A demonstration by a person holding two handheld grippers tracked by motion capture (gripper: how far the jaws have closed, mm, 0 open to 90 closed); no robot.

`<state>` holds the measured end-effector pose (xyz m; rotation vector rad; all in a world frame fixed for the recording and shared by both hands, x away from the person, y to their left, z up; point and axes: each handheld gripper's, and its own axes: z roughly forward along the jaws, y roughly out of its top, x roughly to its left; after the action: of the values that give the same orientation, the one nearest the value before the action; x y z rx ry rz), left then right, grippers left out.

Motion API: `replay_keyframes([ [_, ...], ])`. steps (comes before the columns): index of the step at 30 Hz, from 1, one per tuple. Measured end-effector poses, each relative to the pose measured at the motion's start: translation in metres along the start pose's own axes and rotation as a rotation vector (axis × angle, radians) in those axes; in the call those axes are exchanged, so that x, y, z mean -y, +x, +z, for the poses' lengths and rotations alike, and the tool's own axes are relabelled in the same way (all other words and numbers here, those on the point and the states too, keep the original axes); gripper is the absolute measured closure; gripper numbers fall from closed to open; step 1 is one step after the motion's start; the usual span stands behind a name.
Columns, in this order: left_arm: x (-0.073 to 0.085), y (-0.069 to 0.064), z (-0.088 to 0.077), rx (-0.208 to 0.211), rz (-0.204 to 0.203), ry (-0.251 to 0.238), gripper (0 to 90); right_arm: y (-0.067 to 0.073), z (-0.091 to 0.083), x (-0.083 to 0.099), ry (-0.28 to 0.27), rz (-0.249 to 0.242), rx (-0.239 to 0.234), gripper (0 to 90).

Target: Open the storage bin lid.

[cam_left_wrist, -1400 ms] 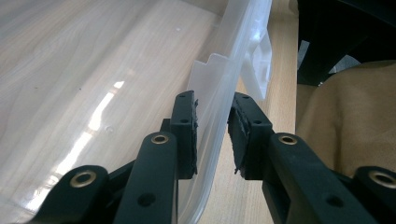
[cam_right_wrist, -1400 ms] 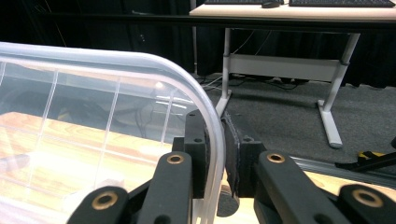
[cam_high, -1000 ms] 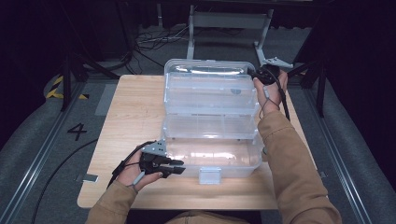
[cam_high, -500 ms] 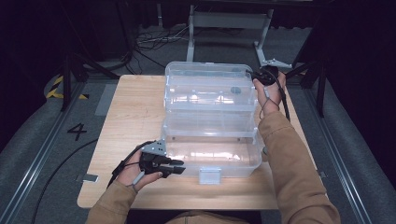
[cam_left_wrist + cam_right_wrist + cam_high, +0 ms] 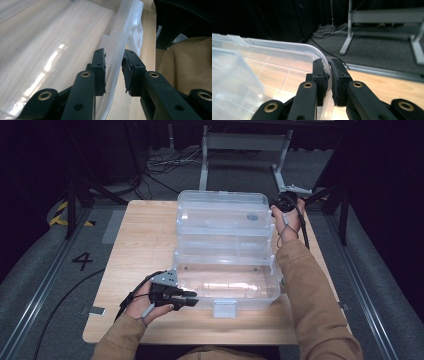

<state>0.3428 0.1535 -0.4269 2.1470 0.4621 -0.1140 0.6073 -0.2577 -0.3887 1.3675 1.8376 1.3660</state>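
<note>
A clear plastic box (image 5: 226, 301) stands open on the wooden table (image 5: 140, 245), its lid (image 5: 220, 215) tilted up and back on the far side. My left gripper (image 5: 192, 298) is at the box's near left corner. In the left gripper view its jaws (image 5: 113, 56) are shut on the box's front wall (image 5: 117, 47), one pad inside and one outside. My right gripper (image 5: 280, 202) is at the lid's far right corner. Its jaws (image 5: 329, 63) have just been closing and now pinch the lid's curved rim (image 5: 294, 48).
A white latch (image 5: 224, 307) hangs at the box's front, near the table's front edge. Beyond the table, a grey metal stand (image 5: 245, 142) and cables (image 5: 160, 162) sit on the dark floor. Bare wood lies left of the box.
The right hand has sunk a little with the lid's rim, and the lid's top edge sits slightly lower. The left hand and the box base have not moved.
</note>
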Motion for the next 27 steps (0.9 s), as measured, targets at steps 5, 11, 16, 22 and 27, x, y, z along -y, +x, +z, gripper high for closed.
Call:
replay_keyframes([
  [5, 0.000, 0.000, 0.000, 0.000, 0.001, -0.001, 72.9, -0.001, 0.005, 0.003, 0.024, 0.005, 0.008, 83.2],
  [11, 0.000, 0.000, 0.000, 0.000, 0.001, -0.002, 72.9, -0.003, 0.009, 0.006, 0.049, 0.012, 0.013, 83.1],
  [16, 0.000, 0.000, 0.000, 0.000, 0.002, -0.001, 72.9, -0.004, 0.012, 0.009, 0.069, 0.010, 0.022, 83.0],
  [22, 0.000, 0.000, 0.000, 0.001, 0.001, -0.004, 72.9, -0.004, 0.015, 0.011, 0.077, 0.008, 0.026, 82.9],
  [27, 0.000, 0.000, 0.000, 0.001, 0.002, -0.004, 72.9, -0.004, 0.015, 0.011, 0.075, 0.004, 0.028, 82.3],
])
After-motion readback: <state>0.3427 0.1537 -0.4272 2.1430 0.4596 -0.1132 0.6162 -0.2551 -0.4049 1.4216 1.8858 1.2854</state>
